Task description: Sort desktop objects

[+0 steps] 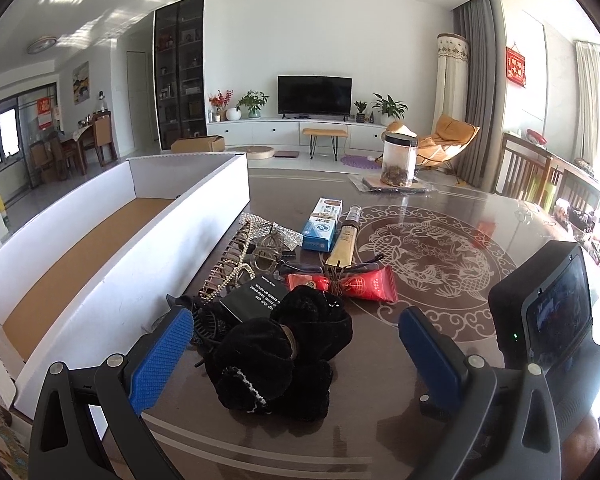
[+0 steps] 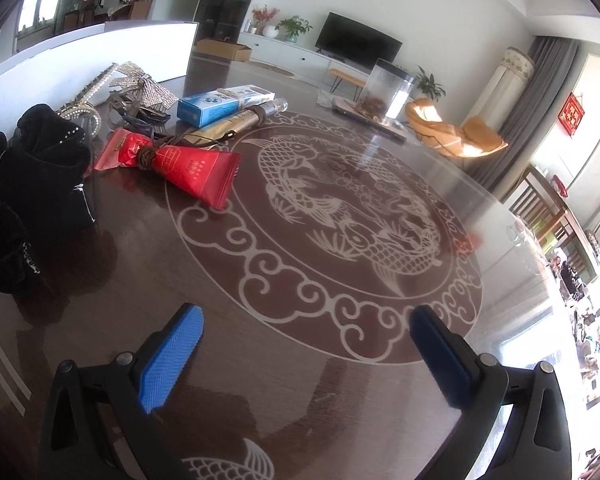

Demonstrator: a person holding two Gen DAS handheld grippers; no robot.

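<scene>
- Straddling a black velvet hair bow (image 1: 276,360), the left gripper (image 1: 296,332) has its jaws spread wide, pads clear of it.
- Beyond the bow lie a red sachet (image 1: 364,286) and a blue-white box (image 1: 322,224).
- Left of the jaws stands a white cardboard tray (image 1: 112,240).
- Over bare table (image 2: 300,380), the right gripper (image 2: 306,330) gapes, holding nothing.
</scene>
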